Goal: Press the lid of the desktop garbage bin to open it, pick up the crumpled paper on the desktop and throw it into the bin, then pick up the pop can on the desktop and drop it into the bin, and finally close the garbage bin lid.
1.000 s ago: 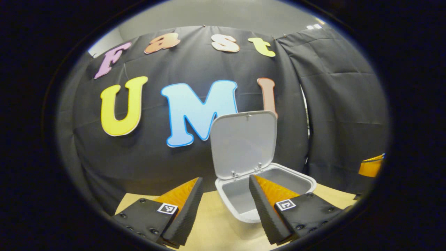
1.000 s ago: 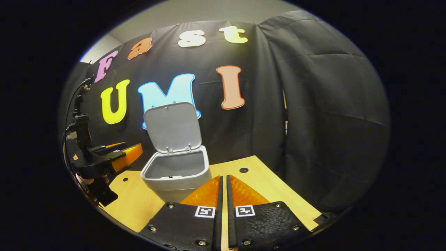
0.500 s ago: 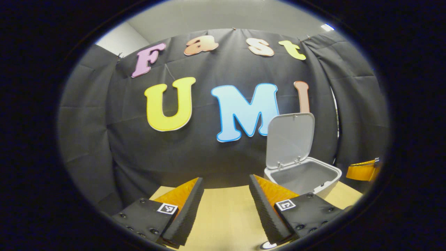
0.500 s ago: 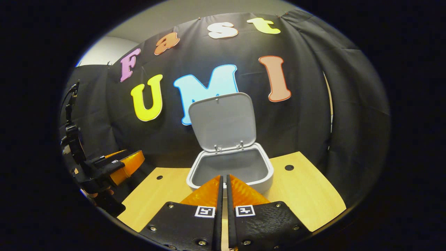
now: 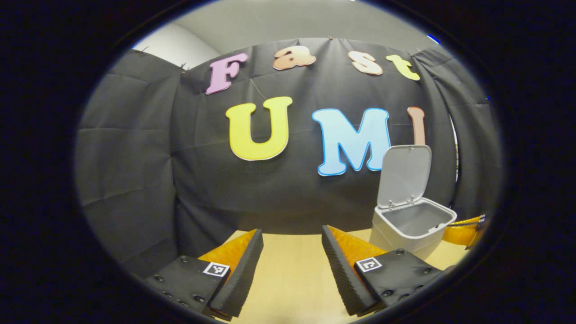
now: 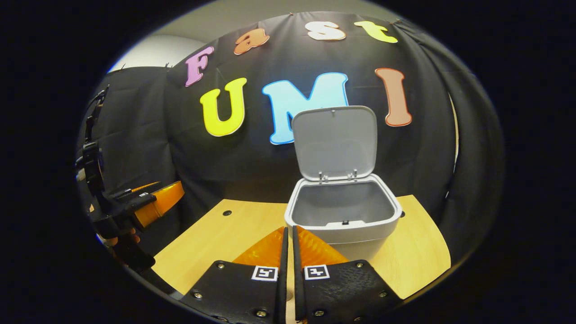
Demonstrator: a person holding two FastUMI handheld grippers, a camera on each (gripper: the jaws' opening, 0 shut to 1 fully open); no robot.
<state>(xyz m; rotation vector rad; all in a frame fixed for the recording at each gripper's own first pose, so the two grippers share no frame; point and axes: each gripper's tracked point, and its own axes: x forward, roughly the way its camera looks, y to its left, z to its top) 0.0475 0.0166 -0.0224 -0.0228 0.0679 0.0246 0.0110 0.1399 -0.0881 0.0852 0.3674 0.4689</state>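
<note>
The grey desktop bin (image 6: 344,225) stands on the wooden table (image 6: 216,243) with its lid (image 6: 335,141) swung upright against the wall; its inside looks bare. My right gripper (image 6: 289,229) is shut with nothing between its fingers, just in front of the bin's front rim. In the left gripper view the bin (image 5: 411,225) sits at the far right with its lid (image 5: 405,173) up. My left gripper (image 5: 291,230) is open over bare tabletop, left of the bin. The right gripper view has the left gripper (image 6: 170,188) at the far left, off the table's left edge.
A hand (image 6: 121,236) holds the left gripper. The table has small round holes (image 6: 223,213) and ends near the black cloth wall behind the bin. Part of the right gripper (image 5: 465,225) peeks in beyond the bin in the left gripper view.
My left gripper has swung left away from the bin, which slid to the right edge of its view. In the right gripper view the bin shifted rightward and looms larger. Right gripper stays shut.
</note>
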